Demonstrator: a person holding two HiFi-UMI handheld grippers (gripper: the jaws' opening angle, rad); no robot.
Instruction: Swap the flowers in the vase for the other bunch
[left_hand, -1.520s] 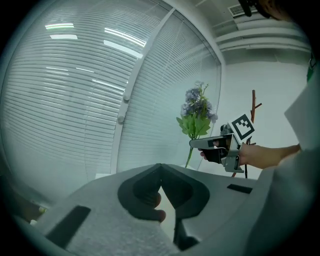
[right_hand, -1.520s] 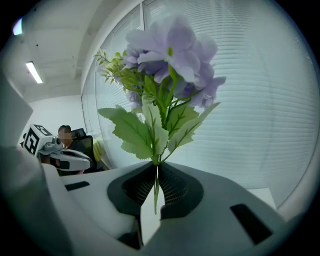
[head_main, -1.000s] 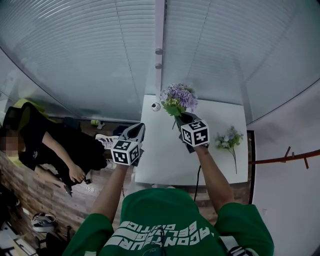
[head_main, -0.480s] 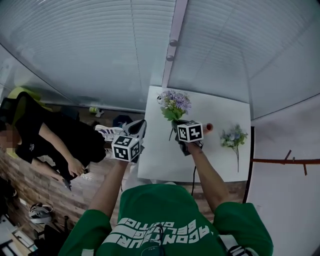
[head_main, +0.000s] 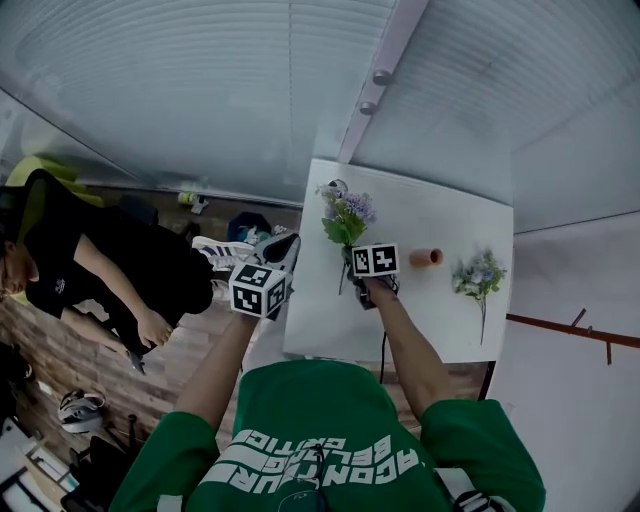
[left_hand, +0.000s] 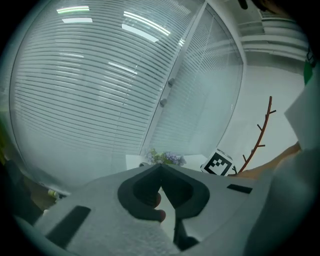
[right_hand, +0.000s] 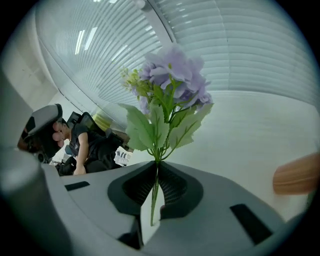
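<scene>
My right gripper (head_main: 358, 262) is shut on the stem of a purple flower bunch (head_main: 347, 215), low over the left part of the white table (head_main: 420, 325). In the right gripper view the stem (right_hand: 155, 190) runs between the closed pads and the blooms (right_hand: 172, 75) stand up ahead. A small orange-brown vase (head_main: 426, 257) sits just right of that gripper; it shows at the edge of the right gripper view (right_hand: 297, 175). The other bunch (head_main: 478, 279), pale blue, lies at the table's right. My left gripper (head_main: 290, 243) hangs shut and empty off the table's left edge (left_hand: 160, 167).
A small round white object (head_main: 335, 187) sits at the table's far left corner. A person in black (head_main: 100, 280) sits on the floor at the left, with shoes (head_main: 225, 255) near the table. Blinds fill the wall behind. A brown twig (left_hand: 257, 135) hangs on the right wall.
My right gripper has come down with the purple bunch, from above the table to low over it beside the vase. The left gripper has sunk a little.
</scene>
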